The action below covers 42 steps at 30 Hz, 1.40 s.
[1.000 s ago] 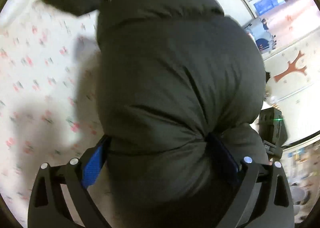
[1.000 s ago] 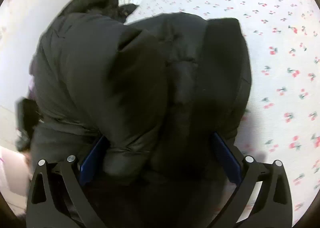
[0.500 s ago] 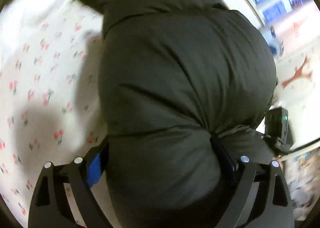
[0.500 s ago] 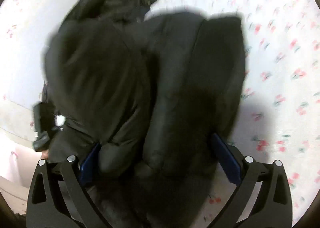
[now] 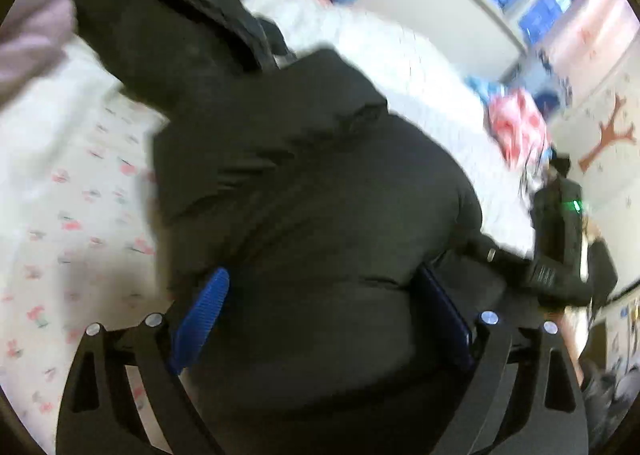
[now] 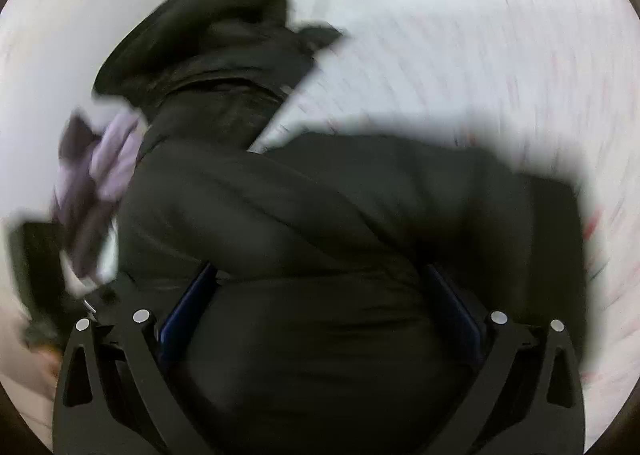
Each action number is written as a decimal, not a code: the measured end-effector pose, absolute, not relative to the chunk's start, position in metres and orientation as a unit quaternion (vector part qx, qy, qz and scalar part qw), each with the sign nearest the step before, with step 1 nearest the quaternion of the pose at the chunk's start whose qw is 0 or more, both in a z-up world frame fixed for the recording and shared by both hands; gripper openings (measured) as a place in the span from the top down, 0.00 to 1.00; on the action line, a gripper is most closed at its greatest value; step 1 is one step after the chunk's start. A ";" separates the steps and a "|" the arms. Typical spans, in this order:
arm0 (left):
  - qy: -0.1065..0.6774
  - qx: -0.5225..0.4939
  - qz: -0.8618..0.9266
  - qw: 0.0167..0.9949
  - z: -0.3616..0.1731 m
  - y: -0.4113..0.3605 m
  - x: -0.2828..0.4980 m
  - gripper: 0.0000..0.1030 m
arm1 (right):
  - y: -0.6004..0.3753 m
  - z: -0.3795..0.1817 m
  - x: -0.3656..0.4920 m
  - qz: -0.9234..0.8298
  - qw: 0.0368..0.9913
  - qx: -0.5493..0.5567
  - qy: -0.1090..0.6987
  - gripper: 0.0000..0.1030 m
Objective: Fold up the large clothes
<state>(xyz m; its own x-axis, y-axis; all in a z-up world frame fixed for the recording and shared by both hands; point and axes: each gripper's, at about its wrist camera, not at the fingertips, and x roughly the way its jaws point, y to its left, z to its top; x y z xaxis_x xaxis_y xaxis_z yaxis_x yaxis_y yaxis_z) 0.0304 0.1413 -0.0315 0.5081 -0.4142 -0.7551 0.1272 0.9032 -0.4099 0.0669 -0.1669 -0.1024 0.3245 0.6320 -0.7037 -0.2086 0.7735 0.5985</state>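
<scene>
Through the left wrist camera, my left gripper (image 5: 320,315) clamps a thick fold of the bulky dark olive padded jacket (image 5: 304,183), which bulges between the blue-padded fingers (image 5: 200,311) above the white cherry-print bedsheet (image 5: 72,215). Through the blurred right wrist camera, my right gripper (image 6: 320,311) likewise grips a wad of the same jacket over the sheet, a lilac sleeve (image 6: 108,151) showing at left. To fold it cleanly, I judge both grips should travel together, level, lowering the padding flat before letting go.
</scene>
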 end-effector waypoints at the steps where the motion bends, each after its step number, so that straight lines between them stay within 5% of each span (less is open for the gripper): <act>1: 0.479 -0.150 -0.161 0.850 -0.036 0.139 0.031 0.13 | -0.183 -0.114 0.056 0.265 0.787 0.199 0.520 0.07; 8: 0.431 -0.131 -0.150 0.880 0.019 0.142 -0.040 0.13 | -0.190 -0.025 -0.017 0.291 0.838 0.149 0.438 0.07; 14: 0.457 -0.086 -0.129 0.876 -0.030 0.120 -0.073 0.08 | -0.156 -0.096 -0.063 0.260 0.816 0.082 0.510 0.06; 20: 0.440 -0.062 -0.096 0.891 -0.018 0.125 -0.107 0.08 | -0.171 -0.057 -0.095 0.243 0.836 0.104 0.481 0.07; 23: 0.460 -0.049 -0.108 0.880 -0.027 0.123 -0.110 0.08 | -0.163 -0.085 -0.101 0.252 0.804 0.083 0.532 0.07; 29: 0.441 -0.176 -0.127 0.871 -0.011 0.181 -0.108 0.08 | -0.211 -0.052 -0.092 0.233 0.827 0.188 0.476 0.07; 33: 0.462 -0.280 -0.150 0.828 -0.039 0.213 -0.074 0.08 | -0.221 -0.080 -0.057 0.207 0.795 0.247 0.513 0.07; 40: 0.511 -0.279 -0.218 0.783 -0.080 0.168 -0.047 0.05 | -0.180 -0.124 -0.038 0.217 0.767 0.306 0.520 0.06; 42: 0.498 -0.235 -0.218 0.806 -0.062 0.157 -0.053 0.14 | -0.169 -0.122 -0.034 0.240 0.758 0.314 0.519 0.06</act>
